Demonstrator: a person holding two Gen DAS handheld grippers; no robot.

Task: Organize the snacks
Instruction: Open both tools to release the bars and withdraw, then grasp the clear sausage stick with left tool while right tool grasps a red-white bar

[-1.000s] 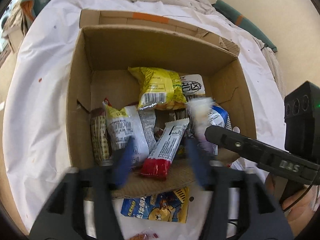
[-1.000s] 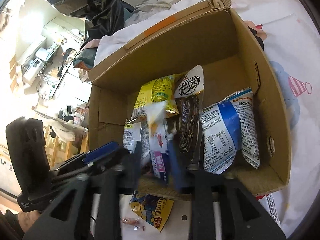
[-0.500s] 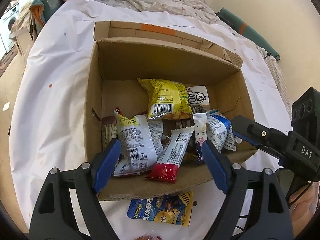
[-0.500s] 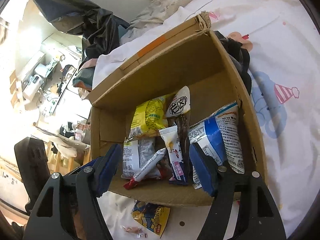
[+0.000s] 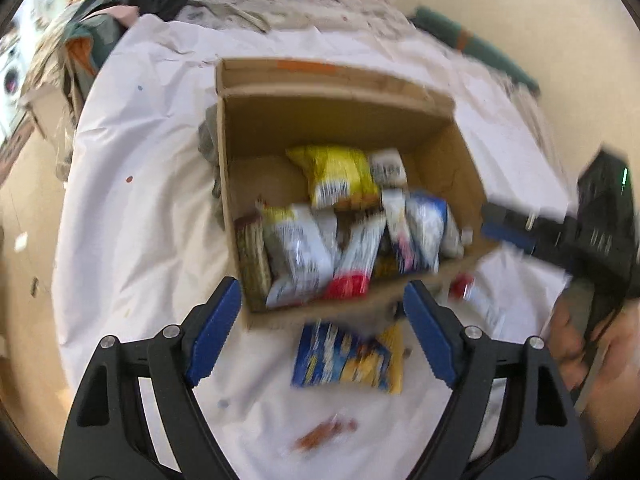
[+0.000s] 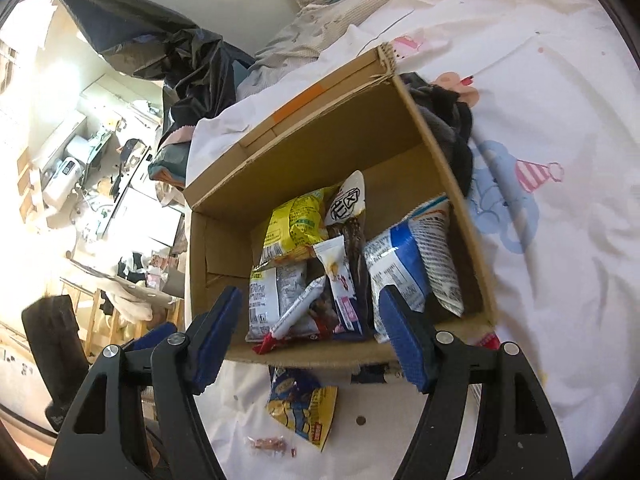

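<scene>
An open cardboard box (image 5: 316,128) (image 6: 304,148) stands on a white bed sheet and holds several snack packets, among them a yellow bag (image 5: 336,176) (image 6: 296,228), a blue and white bag (image 6: 412,256) and a red-tipped bar (image 5: 352,264) (image 6: 296,312). A blue and yellow snack packet (image 5: 348,356) (image 6: 300,404) lies on the sheet in front of the box. My left gripper (image 5: 324,336) is open and empty, just above that packet. My right gripper (image 6: 312,340) is open and empty at the box's near wall. It also shows in the left wrist view (image 5: 516,232).
A small red wrapped candy (image 5: 324,432) (image 6: 268,444) lies on the sheet nearest me. Another red and white packet (image 5: 476,300) lies by the box's right corner. A black plastic bag (image 6: 176,52) and bedding sit beyond the box; dark cloth (image 6: 448,120) lies against its right side.
Both grippers have opened wide and pulled back from the box. A white and pink bar left the right gripper and now lies in the box. The left view is blurred by motion.
</scene>
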